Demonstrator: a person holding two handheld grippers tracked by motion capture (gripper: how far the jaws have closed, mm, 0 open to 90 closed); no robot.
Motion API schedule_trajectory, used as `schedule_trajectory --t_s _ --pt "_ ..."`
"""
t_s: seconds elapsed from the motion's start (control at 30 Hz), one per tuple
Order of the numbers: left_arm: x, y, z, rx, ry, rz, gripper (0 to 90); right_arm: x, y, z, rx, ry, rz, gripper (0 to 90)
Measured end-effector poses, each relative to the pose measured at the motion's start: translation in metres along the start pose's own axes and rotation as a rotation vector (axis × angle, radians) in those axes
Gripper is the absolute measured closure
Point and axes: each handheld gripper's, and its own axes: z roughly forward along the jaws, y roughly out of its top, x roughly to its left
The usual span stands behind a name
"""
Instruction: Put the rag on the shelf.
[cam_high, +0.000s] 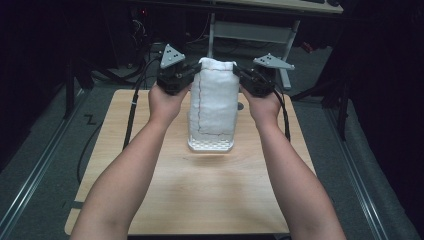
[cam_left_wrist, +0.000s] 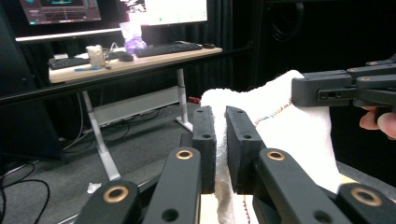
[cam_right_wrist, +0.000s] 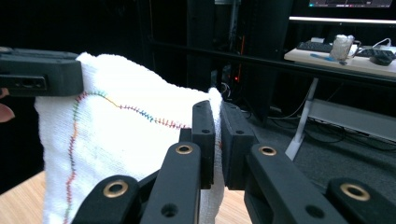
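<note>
High view
- Towel: a white towel (cam_high: 212, 97) hangs upright above the middle of the table (cam_high: 200, 190), held up by its two top corners so that it drops flat and open.
- Basket: a white perforated basket (cam_high: 210, 144) sits on the table right under the towel; the towel's lower edge reaches it, though I cannot tell whether the cloth goes inside. My guess is that the towel is raised like this to lift it out or lower it in.
- Left gripper (cam_high: 186, 75): at the towel's top left corner, pinching it.
- Right gripper (cam_high: 241, 75): at the towel's top right corner, at the same height, which keeps the top edge level and stretched.

Left gripper view
- Jaws: nearly together, clamped on a fold of the towel (cam_left_wrist: 289, 126), with only the cloth's thickness between them.
- Other side of the towel: the right gripper (cam_left_wrist: 301, 92) bites the far corner, so the cloth spans between the two.
- Stitching: a coloured seam runs across the towel near its top.

Right gripper view
- Jaws: closed on the towel's near edge (cam_right_wrist: 126, 140), cloth squeezed between the pads.
- Far corner: the left gripper (cam_right_wrist: 77, 79) holds it, keeping the towel taut.
- Below the towel: bare table (cam_right_wrist: 18, 198) shows.
</note>
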Motion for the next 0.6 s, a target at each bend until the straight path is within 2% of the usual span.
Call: schedule_trajectory --t_s 0.1,0.2,0.3,0.5,0.57,0.6 --pt "0.003 -0.005 0.005 0.016 0.003 0.001 82.9 -0.003 -0.001 0.01 0.016 -0.002 0.002 85.7" --pt "0.006 -0.014 0.011 0.033 0.022 0.01 82.8 -0.006 -0.007 0.02 0.031 -0.002 0.03 85.6" --pt "0.013 -0.023 0.017 0.064 0.036 -0.005 82.6 -0.006 -0.013 0.03 0.061 -0.003 -0.001 85.5" --pt "0.025 -0.029 0.033 0.133 0.059 0.006 82.4 -0.008 -0.015 0.044 0.111 0.002 -0.003 85.4" --pt "0.027 -0.029 0.036 0.128 0.066 0.009 82.4 -0.008 -0.013 0.048 0.12 -0.01 -0.024 85.5" --pt "0.028 -0.031 0.038 0.126 0.065 -0.005 82.3 -0.009 -0.013 0.05 0.125 -0.016 -0.033 85.4"
